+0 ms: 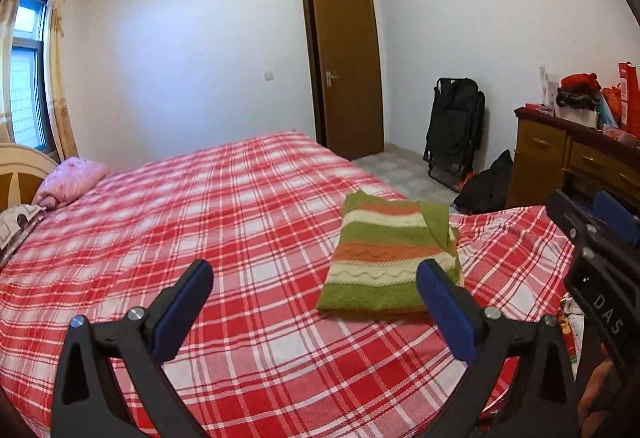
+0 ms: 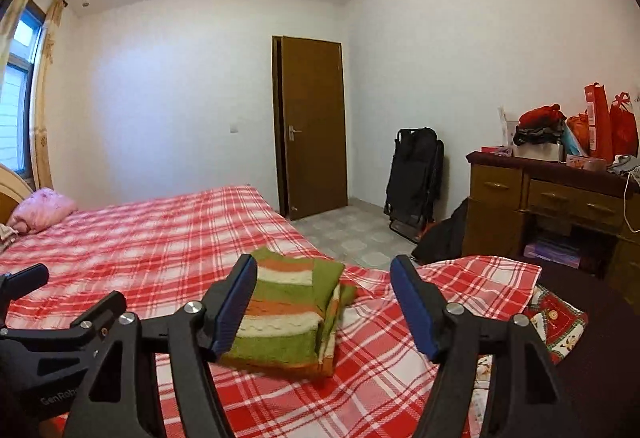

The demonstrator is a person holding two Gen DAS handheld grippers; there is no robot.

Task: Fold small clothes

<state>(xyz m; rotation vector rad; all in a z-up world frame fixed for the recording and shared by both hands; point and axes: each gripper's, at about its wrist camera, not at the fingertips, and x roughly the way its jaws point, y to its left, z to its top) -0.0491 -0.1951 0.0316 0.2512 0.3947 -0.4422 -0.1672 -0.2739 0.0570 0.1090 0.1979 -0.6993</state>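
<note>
Spreading across most of both views: bed [image 1: 240,222] in red-and-white plaid, reaching back toward the window wall. Standing at the right wall: wooden dresser [image 2: 520,197], piled with red bags and clothes. Leaning closed in the far corner: brown door [image 1: 348,73], with a folded black chair [image 2: 416,177] propped beside it. Lying at the bed's head: pink pillow [image 1: 72,179]. Resting flat on the plaid near the bed's right edge: sweater [image 1: 392,262], folded into a neat rectangle (green, cream and orange stripes). Hovering above the bed just short of the sweater, gaping wide and holding nothing: left gripper [image 1: 314,302]. Hanging alongside, equally wide and gripping nothing, its left finger overlapping the sweater in view: right gripper [image 2: 324,302].
</note>
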